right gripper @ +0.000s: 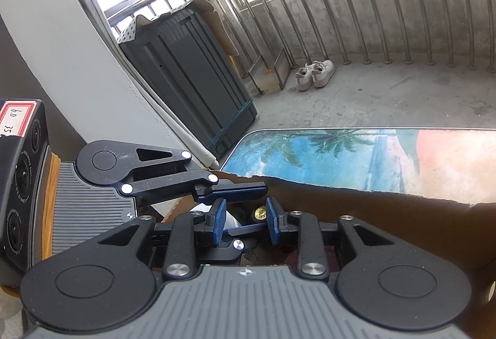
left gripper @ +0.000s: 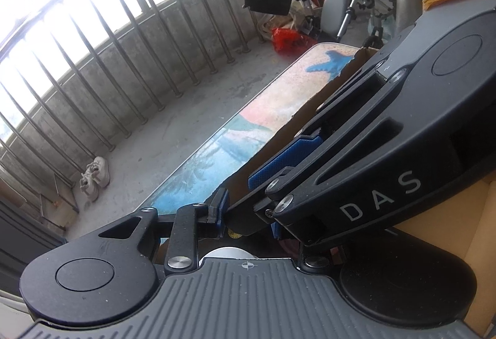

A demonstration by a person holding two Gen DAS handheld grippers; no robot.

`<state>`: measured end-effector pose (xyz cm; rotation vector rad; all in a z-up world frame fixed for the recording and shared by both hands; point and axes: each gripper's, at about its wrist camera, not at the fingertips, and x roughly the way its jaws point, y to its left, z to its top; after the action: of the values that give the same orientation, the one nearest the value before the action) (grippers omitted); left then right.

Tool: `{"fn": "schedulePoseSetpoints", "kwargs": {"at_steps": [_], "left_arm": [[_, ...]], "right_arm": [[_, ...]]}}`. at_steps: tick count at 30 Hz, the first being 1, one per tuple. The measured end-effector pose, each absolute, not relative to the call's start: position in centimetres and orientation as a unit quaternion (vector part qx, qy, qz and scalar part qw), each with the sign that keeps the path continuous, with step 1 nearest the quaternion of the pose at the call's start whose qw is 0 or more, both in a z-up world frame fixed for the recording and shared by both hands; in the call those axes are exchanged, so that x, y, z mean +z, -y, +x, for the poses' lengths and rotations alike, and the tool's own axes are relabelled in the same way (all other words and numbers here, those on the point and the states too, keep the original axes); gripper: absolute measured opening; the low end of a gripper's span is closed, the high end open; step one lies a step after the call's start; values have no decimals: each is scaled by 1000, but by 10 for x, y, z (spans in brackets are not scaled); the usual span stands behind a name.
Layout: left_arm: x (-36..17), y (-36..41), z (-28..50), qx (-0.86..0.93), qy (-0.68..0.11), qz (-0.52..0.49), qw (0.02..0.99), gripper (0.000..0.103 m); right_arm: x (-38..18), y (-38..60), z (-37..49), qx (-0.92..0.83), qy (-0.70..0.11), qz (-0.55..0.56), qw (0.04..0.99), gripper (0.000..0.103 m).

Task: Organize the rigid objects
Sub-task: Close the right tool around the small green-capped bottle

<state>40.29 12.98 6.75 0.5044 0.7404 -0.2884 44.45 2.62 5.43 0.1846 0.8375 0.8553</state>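
Right wrist view: the right gripper [right gripper: 246,219] points down into an open cardboard box [right gripper: 372,215] that stands on the beach-print worktop [right gripper: 341,153]. Its two blue pads are set a little apart, with a dark flat piece [right gripper: 248,227] bridging the gap from one pad to the other, so it reads as clamped on that piece across its thin dimension. Just beyond the piece sits a round gold sticker [right gripper: 261,213] on a dark surface; whether it belongs to the same object I cannot tell. Something white and rounded [right gripper: 231,219] lies beside it in the box. The left gripper [right gripper: 238,188] reaches in from the left over the torn box rim, its one visible pad just beside the right gripper's fingertips. In the left wrist view its other finger is hidden under the right gripper's body, so I cannot tell whether it is open or closed on anything. Judging by its straight edges and the way it spans the pads without sagging, the piece is stiff and probably light. Its dark face looks smooth, so it may slip or pivot if pinched near one end. A hold across the narrow thickness near the middle seems safest, with the pads flat on both faces, and clear of the box wall.
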Motion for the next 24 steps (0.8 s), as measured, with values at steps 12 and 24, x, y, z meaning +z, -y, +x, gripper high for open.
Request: {"fn": "schedulePoseSetpoints", "kwargs": {"at_steps": [12, 24], "left_arm": [[117, -118, 259, -185, -234, 189, 936, 35], [21, -50, 161, -323, -271, 84, 903, 35]], "right_arm": [[119, 58, 369, 372, -333, 106, 860, 31], [89, 146, 222, 337, -348, 87, 871, 31]]}}
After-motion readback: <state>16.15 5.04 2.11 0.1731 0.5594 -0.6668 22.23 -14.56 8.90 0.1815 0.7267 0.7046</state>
